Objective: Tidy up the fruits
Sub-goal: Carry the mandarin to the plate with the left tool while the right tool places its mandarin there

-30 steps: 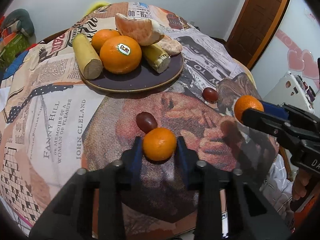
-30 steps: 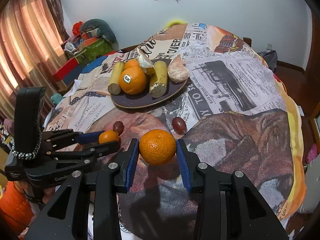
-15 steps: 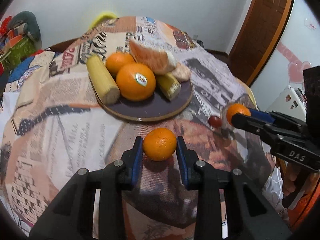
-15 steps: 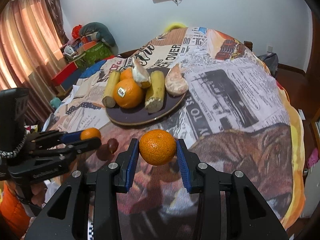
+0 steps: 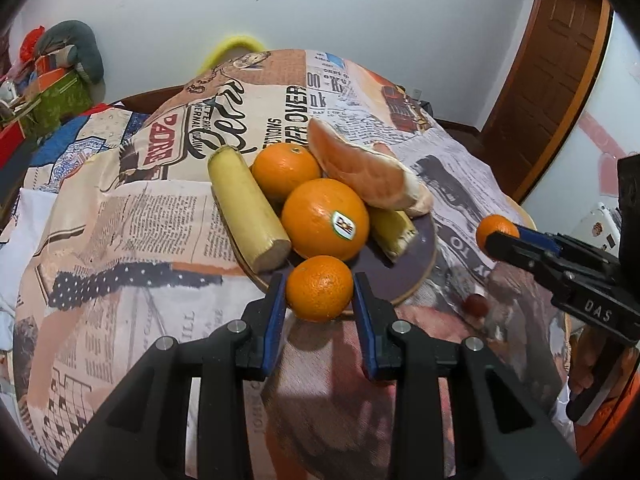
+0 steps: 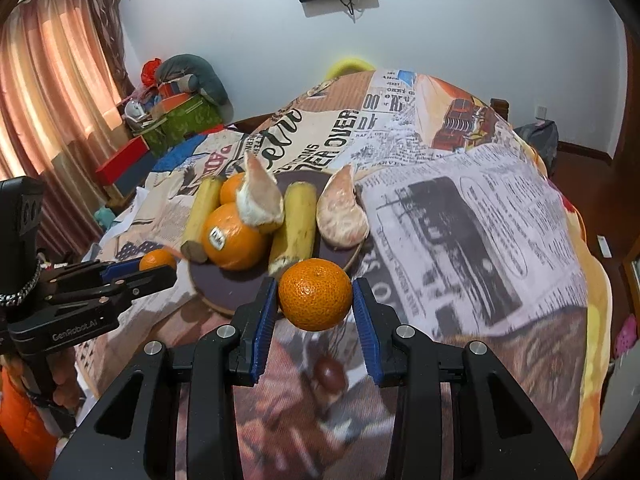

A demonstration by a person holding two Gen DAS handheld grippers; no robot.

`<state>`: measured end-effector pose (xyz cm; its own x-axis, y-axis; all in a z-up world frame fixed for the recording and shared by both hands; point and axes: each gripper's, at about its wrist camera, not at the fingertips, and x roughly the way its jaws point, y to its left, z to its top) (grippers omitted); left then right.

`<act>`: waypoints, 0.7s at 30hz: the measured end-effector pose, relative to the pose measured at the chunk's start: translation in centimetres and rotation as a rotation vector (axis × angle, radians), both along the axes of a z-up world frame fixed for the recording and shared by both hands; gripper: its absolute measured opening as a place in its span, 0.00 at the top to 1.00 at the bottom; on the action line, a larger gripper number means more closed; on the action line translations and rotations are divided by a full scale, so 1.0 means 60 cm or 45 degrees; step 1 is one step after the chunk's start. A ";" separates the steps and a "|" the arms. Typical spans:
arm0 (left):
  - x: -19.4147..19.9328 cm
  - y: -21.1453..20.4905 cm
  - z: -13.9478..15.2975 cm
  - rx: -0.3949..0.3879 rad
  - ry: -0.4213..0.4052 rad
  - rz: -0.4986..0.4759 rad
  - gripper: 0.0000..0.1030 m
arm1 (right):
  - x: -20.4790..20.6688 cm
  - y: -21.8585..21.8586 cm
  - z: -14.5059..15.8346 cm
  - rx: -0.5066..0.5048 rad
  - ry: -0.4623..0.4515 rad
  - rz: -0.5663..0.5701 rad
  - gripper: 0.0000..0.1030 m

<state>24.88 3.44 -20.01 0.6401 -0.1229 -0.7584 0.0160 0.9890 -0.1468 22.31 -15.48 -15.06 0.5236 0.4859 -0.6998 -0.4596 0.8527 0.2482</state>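
My left gripper (image 5: 320, 300) is shut on a small mandarin (image 5: 319, 289) held in the air at the near rim of the dark round plate (image 5: 420, 264). My right gripper (image 6: 315, 300) is shut on another mandarin (image 6: 315, 295), also raised near the plate's (image 6: 224, 288) front edge. The plate holds a stickered orange (image 5: 325, 218), a second orange (image 5: 286, 170), two banana pieces (image 5: 250, 208) and pomelo segments (image 5: 368, 172). A dark red grape (image 6: 329, 374) lies on the cloth below my right gripper; it also shows in the left wrist view (image 5: 475, 304).
The table is covered with a newspaper-print cloth (image 5: 140, 216). The right gripper body (image 5: 580, 276) is to the right of the plate, the left one (image 6: 80, 296) to its left. A door (image 5: 560, 60), boxes and cushions (image 6: 180, 96) and a curtain (image 6: 52, 100) surround the table.
Both grippers have lifted their mandarins off the cloth and carried them forward to the plate's near rim. The grapes stayed behind on the cloth.
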 end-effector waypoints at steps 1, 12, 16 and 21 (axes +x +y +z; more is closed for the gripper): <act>0.002 0.002 -0.001 0.002 0.000 0.000 0.68 | 0.007 0.001 -0.003 -0.003 0.002 -0.002 0.66; 0.033 0.012 -0.023 -0.001 0.028 0.000 0.68 | 0.063 0.027 -0.027 -0.034 0.032 0.026 0.66; 0.037 0.013 -0.032 -0.008 0.042 0.004 0.68 | 0.074 0.032 -0.039 -0.042 0.048 0.035 0.66; 0.041 0.011 -0.036 -0.016 0.048 -0.002 0.68 | 0.081 0.033 -0.046 -0.041 0.065 0.037 0.66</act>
<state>27.31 4.12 -22.19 0.6110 -0.1333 -0.7804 0.0116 0.9871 -0.1596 27.15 -13.51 -17.85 0.4728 0.4770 -0.7409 -0.4716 0.8472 0.2445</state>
